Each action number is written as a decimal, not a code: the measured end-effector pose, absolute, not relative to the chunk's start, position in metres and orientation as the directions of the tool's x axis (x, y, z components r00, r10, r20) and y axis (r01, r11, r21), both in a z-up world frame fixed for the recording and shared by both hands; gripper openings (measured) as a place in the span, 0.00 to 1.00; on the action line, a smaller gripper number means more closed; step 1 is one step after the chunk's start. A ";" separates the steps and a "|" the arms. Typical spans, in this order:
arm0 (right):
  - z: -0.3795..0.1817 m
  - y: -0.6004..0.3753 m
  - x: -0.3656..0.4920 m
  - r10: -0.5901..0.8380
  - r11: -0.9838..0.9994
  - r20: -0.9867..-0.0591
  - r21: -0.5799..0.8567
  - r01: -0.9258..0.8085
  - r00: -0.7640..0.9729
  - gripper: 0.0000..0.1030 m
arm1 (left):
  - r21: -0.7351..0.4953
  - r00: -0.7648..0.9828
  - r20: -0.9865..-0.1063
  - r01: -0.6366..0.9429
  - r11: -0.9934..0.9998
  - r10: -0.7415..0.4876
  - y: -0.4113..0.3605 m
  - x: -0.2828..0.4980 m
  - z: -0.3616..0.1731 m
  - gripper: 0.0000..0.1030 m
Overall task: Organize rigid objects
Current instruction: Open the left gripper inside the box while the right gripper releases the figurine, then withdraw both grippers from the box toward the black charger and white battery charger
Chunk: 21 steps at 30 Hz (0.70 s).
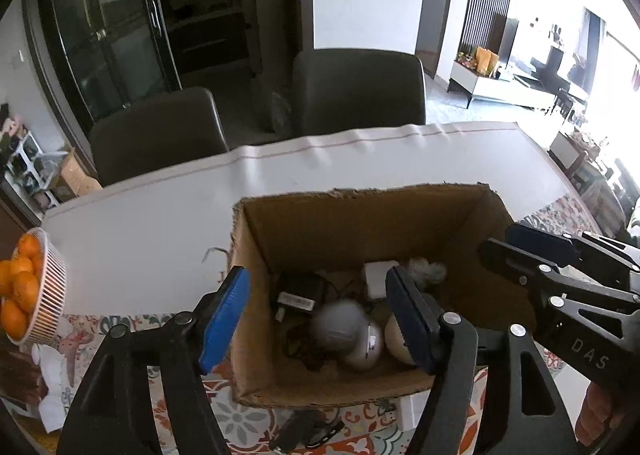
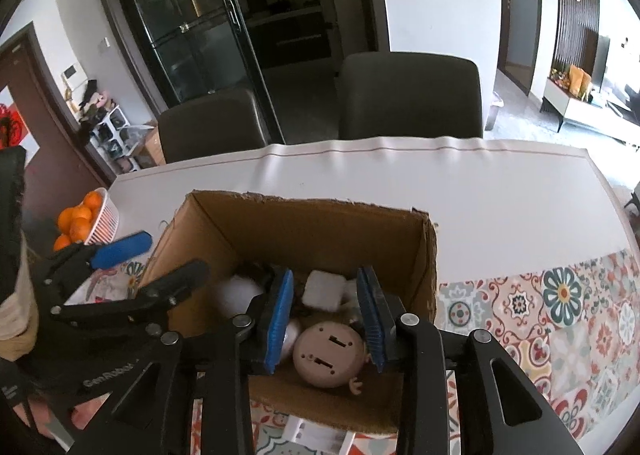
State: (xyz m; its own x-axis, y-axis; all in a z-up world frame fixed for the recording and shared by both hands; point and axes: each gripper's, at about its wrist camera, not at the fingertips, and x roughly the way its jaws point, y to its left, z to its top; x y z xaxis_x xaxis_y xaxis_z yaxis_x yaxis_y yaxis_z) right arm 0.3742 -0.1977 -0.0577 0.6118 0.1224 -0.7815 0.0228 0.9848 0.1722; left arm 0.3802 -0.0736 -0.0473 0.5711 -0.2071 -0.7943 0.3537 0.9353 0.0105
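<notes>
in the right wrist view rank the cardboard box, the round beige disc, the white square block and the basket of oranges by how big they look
1. cardboard box
2. round beige disc, though it lies nearest the camera
3. and 4. basket of oranges and white square block look about alike; unranked.

In the left wrist view, a grey round object (image 1: pixel 336 321) inside the cardboard box (image 1: pixel 360 211) is blurred, so its kind cannot be told. The basket of oranges (image 1: pixel 44 295) is cut off by the left edge. A dark item (image 1: pixel 304 429) near the box is partly hidden by the box.
</notes>
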 end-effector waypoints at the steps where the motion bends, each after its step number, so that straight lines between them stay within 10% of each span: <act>1: -0.057 -0.198 0.373 0.117 0.985 -0.780 0.170 0.028 0.615 0.34 | 0.016 0.577 -0.791 0.349 0.937 -0.202 -0.073 0.379 -0.046 0.69; 21: -0.012 -0.176 0.305 0.027 0.993 -0.675 0.102 0.057 0.737 0.58 | 0.047 0.692 -0.700 0.290 0.956 -0.176 -0.038 0.310 -0.005 0.73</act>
